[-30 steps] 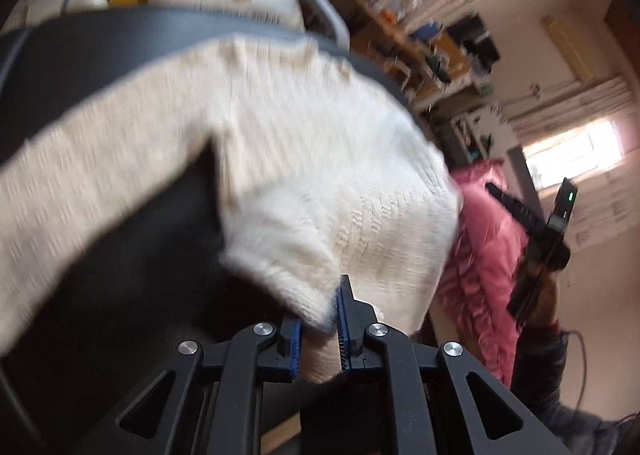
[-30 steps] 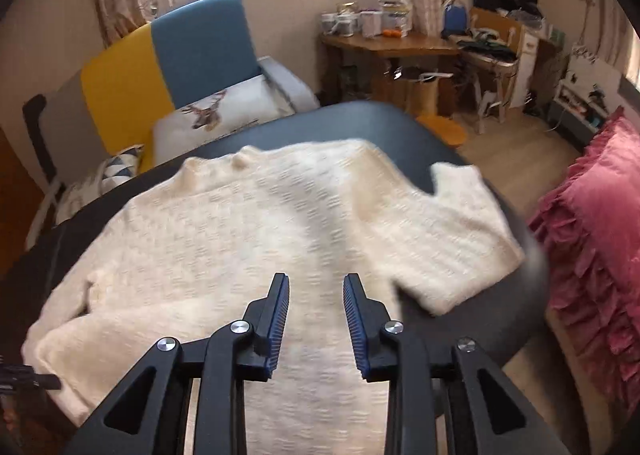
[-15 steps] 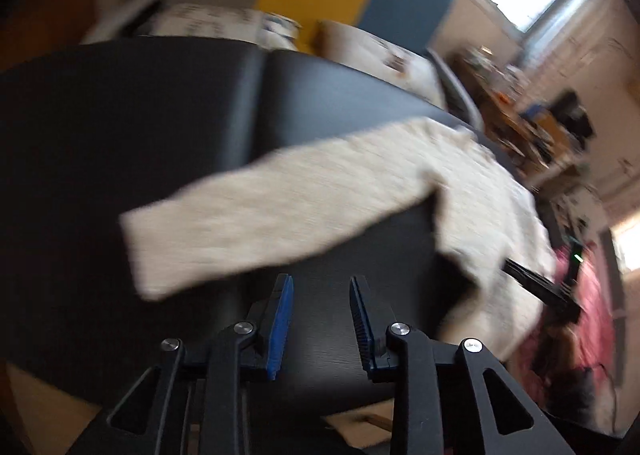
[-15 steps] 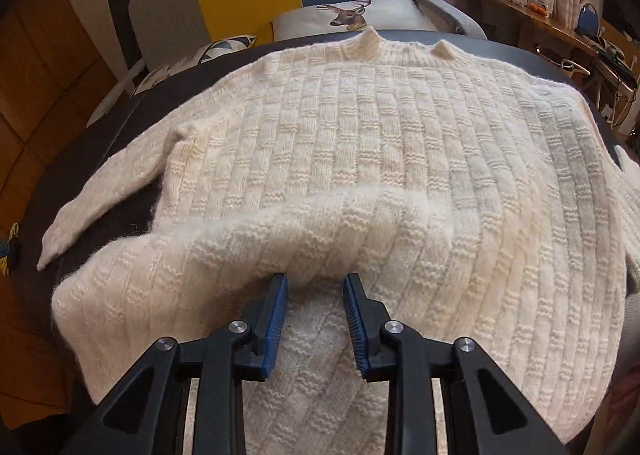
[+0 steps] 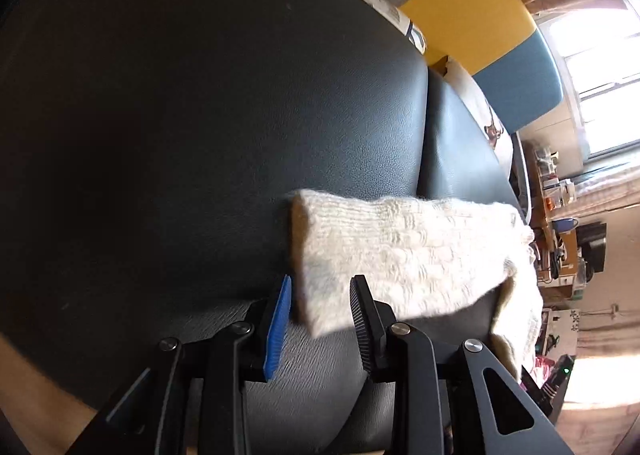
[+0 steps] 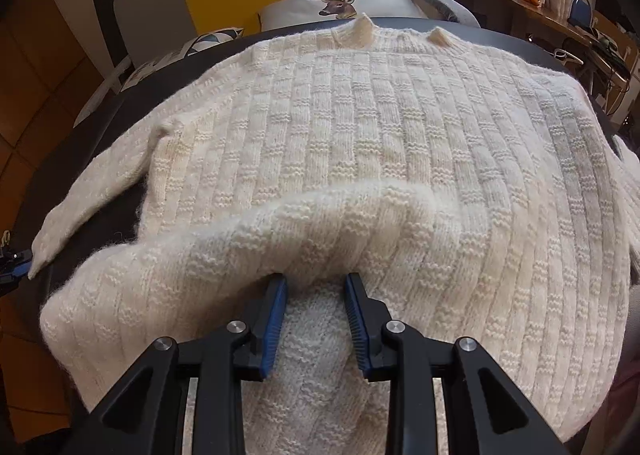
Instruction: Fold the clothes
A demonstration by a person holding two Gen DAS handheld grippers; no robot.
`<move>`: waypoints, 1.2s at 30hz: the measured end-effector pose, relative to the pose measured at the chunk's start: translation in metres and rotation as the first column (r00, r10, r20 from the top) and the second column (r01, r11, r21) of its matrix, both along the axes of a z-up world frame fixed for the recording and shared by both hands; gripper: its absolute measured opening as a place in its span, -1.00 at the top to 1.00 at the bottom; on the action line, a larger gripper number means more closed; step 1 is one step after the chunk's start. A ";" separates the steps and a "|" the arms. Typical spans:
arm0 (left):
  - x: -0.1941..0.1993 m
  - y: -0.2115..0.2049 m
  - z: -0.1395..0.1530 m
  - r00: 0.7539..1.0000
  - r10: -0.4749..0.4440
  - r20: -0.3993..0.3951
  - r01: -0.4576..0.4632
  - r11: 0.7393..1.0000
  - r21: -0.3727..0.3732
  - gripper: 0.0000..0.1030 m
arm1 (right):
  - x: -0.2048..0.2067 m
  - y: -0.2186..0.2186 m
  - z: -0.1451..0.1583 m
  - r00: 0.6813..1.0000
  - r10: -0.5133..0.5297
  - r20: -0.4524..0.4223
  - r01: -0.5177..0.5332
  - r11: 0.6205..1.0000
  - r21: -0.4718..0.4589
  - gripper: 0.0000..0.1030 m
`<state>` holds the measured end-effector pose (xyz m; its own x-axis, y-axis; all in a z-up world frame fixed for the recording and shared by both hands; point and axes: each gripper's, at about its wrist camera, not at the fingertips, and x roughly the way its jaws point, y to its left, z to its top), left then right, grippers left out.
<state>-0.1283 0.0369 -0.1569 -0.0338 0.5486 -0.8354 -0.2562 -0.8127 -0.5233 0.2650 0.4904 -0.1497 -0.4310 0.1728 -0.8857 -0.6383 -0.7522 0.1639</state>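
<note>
Left gripper (image 5: pixel 320 291) jaws opening around sleeve cuff (image 5: pixel 316 267), lower centre. Right gripper (image 6: pixel 316 291) jaws narrow, astride sweater (image 6: pixel 360 135) fold, not pinching.

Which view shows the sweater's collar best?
The right wrist view: the collar sits at the far edge of the sweater, both corners standing up. The left wrist view shows only a sleeve, no collar.

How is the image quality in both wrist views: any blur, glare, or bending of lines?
Left wrist view: window overexposed, sleeve slightly motion-blurred, black table dark and curved by the fisheye. Right wrist view: sharp, evenly lit, the knit of the sweater is clear; the edges bend.
</note>
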 end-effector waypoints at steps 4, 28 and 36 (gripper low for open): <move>0.001 0.017 0.002 0.996 0.013 -0.090 -0.020 0.997 -0.071 0.39 | -0.003 0.001 0.005 1.000 0.004 0.008 -0.004 1.000 0.019 0.42; -0.094 0.045 0.096 0.865 0.229 -0.446 -0.296 0.951 -0.087 0.95 | -0.223 0.072 -0.008 0.985 0.148 0.085 -0.155 0.984 0.088 0.39; -0.105 0.031 0.083 0.904 0.074 -0.422 -0.182 0.958 -0.222 0.93 | -0.253 0.055 -0.003 0.964 0.237 0.121 -0.250 0.962 0.107 0.38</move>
